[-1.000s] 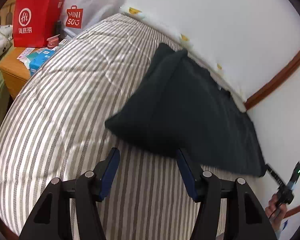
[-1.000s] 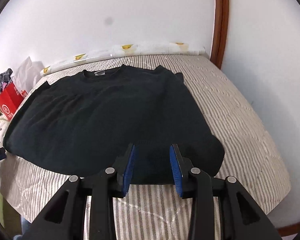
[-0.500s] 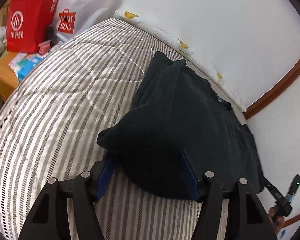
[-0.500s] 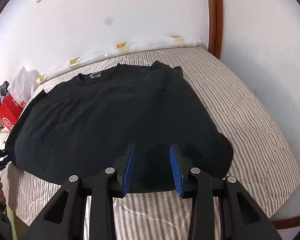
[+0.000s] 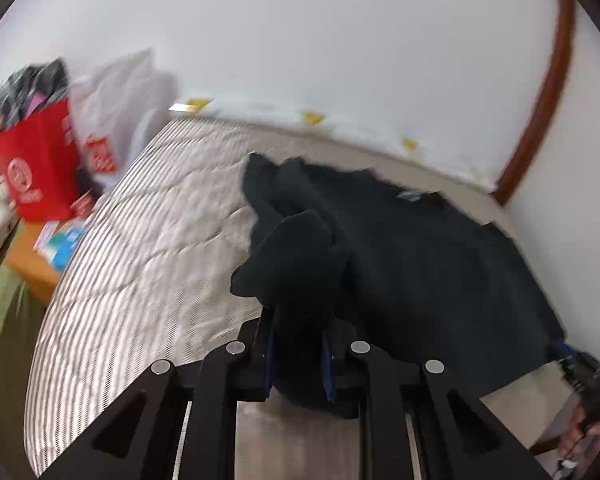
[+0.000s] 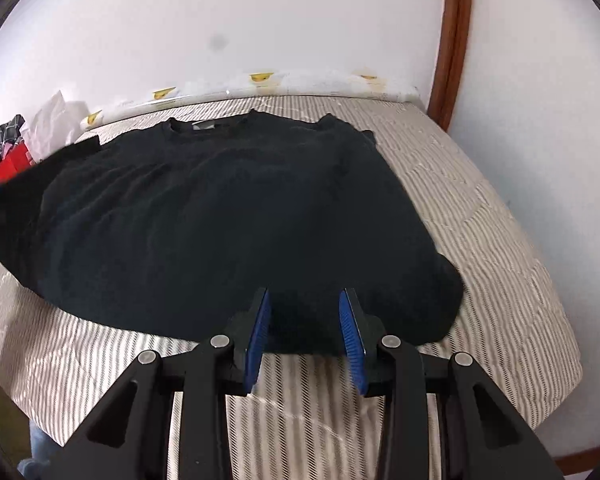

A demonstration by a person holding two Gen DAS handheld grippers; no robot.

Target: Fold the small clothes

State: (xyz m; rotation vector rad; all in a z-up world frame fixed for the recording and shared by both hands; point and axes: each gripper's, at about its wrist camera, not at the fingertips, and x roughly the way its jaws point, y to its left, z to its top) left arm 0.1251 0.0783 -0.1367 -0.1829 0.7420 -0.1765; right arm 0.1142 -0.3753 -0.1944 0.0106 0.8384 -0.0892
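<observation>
A black T-shirt (image 6: 220, 216) lies spread face up on the striped bed (image 6: 492, 240), collar toward the far wall. My left gripper (image 5: 298, 320) is shut on the shirt's left bottom corner (image 5: 296, 264) and holds the bunched cloth lifted off the bed. My right gripper (image 6: 305, 300) is open, its blue pads (image 6: 260, 320) straddling the shirt's bottom hem near the right corner, low over the cloth. The shirt also shows in the left wrist view (image 5: 440, 264).
A red paper bag (image 5: 36, 168) and a white shopping bag (image 5: 116, 120) stand on a wooden nightstand (image 5: 32, 268) left of the bed. White wall and a brown door frame (image 6: 452, 40) lie behind. The bed's front edge is just below my grippers.
My left gripper moved forward onto the shirt's corner, shut on it and lifted it up. My right gripper stayed open and eased slightly forward over the hem.
</observation>
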